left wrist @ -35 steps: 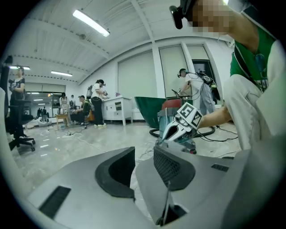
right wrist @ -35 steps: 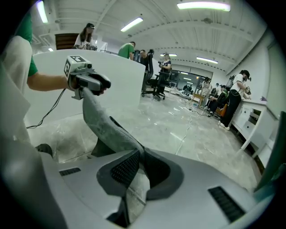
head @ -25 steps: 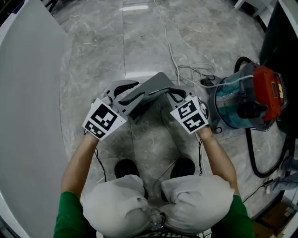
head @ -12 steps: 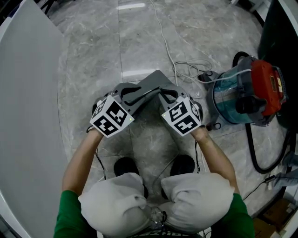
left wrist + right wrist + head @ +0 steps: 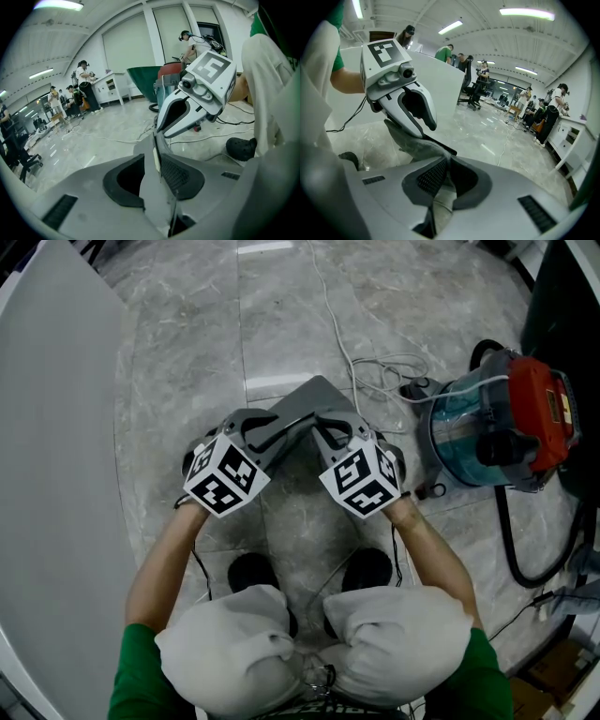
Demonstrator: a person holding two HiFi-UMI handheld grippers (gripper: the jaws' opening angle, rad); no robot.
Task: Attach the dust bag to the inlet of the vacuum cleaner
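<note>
A grey fabric dust bag (image 5: 302, 405) hangs between my two grippers above the floor. My left gripper (image 5: 265, 433) is shut on its left edge, and the flat stiff sheet (image 5: 157, 161) runs between the pads. My right gripper (image 5: 330, 430) is shut on the bag's right side, where crumpled grey fabric (image 5: 417, 145) leads into the jaws (image 5: 445, 177). The right jaws have just been closing with the bag between them. The vacuum cleaner (image 5: 492, 427), with a teal drum and red top, stands on the floor to the right, apart from both grippers.
A white cable (image 5: 349, 352) lies on the marble floor beyond the bag. A black hose (image 5: 514, 554) loops beside the vacuum cleaner. A white panel (image 5: 56, 484) runs along the left. The person's dark shoes (image 5: 251, 574) are below the grippers. Several people stand far off.
The two grippers have come closer together with the bag. The left one sank and shifted right, and the bag between them now looks narrower and more bunched.
</note>
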